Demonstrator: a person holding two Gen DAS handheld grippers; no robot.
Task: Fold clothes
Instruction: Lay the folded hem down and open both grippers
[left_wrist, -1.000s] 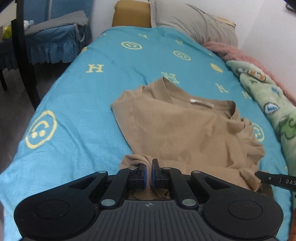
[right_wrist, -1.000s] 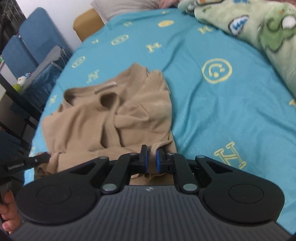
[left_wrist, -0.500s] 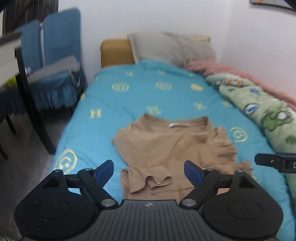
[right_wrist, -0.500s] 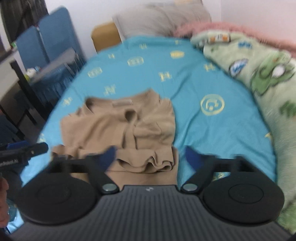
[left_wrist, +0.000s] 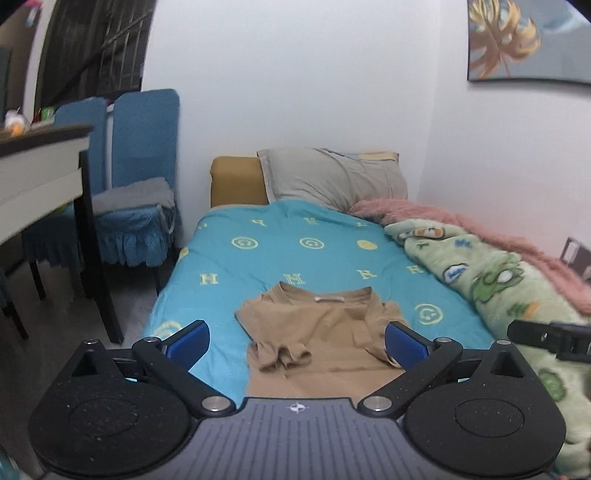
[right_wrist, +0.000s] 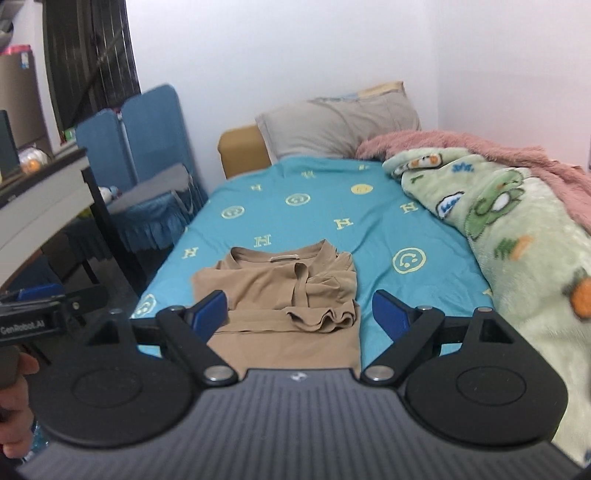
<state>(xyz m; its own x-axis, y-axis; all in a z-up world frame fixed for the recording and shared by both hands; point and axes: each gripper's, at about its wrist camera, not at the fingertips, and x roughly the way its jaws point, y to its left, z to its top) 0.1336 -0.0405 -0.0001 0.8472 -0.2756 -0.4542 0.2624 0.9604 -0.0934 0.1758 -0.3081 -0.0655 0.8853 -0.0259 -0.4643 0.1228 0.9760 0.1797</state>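
Note:
A tan T-shirt (left_wrist: 325, 328) lies partly folded on the teal bedspread (left_wrist: 280, 254), its collar toward the pillow and its hem bunched at the near edge. In the right wrist view the T-shirt (right_wrist: 273, 288) has its sleeve folded inward. My left gripper (left_wrist: 295, 338) hangs above the near hem, its jaws opening wide, nothing between them. My right gripper (right_wrist: 299, 308) is open and holds nothing, raised above the shirt's near end. Each gripper's tip shows at the edge of the other's view.
A grey pillow (left_wrist: 332, 177) lies at the head of the bed. A green cartoon blanket (right_wrist: 509, 229) and a pink fuzzy blanket (right_wrist: 480, 151) fill the right side. Blue chairs (left_wrist: 136, 177) and a table (left_wrist: 40, 173) stand on the left. A hand (right_wrist: 14, 387) grips the left tool.
Both grippers let go of the shirt's hem, opened wide, and rose up and back from the bed. The hem now lies bunched on the shirt.

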